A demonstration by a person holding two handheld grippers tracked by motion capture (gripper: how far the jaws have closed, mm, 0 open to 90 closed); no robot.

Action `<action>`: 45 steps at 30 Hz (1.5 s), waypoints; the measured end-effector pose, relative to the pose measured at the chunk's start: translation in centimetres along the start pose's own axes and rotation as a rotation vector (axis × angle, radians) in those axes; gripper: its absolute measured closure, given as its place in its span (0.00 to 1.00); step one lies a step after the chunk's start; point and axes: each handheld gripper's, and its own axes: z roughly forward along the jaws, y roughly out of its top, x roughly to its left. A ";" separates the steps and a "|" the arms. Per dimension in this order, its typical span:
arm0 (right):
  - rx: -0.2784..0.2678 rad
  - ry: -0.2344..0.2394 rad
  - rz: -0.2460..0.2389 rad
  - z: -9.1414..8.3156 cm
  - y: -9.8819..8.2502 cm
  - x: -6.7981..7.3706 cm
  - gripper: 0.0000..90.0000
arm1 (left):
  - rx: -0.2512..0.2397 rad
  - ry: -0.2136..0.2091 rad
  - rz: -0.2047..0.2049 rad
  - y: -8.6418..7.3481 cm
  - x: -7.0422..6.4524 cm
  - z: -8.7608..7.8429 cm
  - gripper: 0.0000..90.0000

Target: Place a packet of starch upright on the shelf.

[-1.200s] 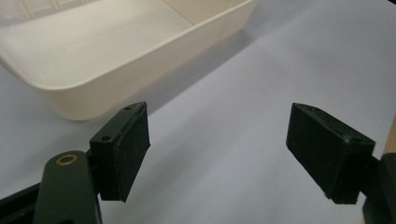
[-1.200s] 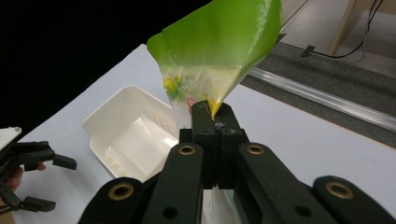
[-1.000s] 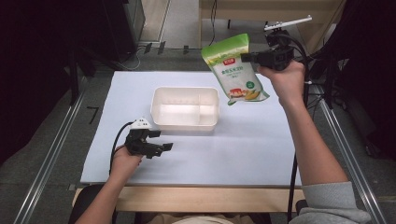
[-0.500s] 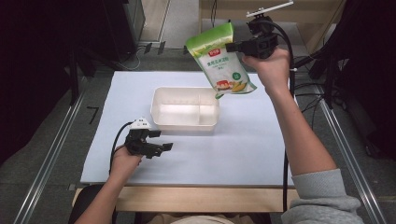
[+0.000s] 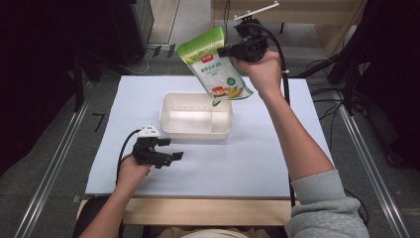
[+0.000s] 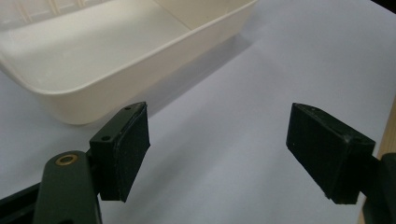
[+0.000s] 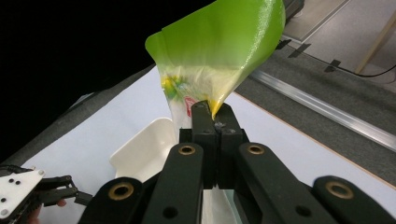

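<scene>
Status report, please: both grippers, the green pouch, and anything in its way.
Right gripper shut on green pouch, held above the white tub. Left gripper open, low over the table, nothing between its jaws. Tub looks empty; nothing blocking.

Pouch (image 5: 214,64) clamped between right gripper (image 5: 225,50) jaws, hanging tilted above tub's (image 5: 196,115) far right corner. Tub just ahead of left gripper (image 5: 173,149) jaws, on table sheet (image 5: 277,158).

The green pouch (image 5: 214,64) looks like glossy plastic film, the cream tub (image 5: 196,115) is smooth matt plastic, and the table cover (image 5: 257,153) is plain matt white.
</scene>
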 end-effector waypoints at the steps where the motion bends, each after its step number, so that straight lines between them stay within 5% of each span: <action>1: 0.003 0.005 0.000 0.3 0.0 0.1 1.00 | -0.001 0.003 0.000 0.0 0.0 0.0 0.24; 35: 0.060 0.089 -0.017 11.5 0.7 6.2 1.00 | -0.015 -0.022 -0.001 0.0 0.0 -0.1 0.24; 44: 0.131 0.088 0.017 15.0 -3.6 4.7 1.00 | -0.018 -0.024 0.002 0.0 0.0 -0.1 0.24; 45: 0.126 0.085 0.038 15.1 -4.6 3.6 1.00 | -0.017 -0.023 0.005 0.0 0.0 0.0 0.24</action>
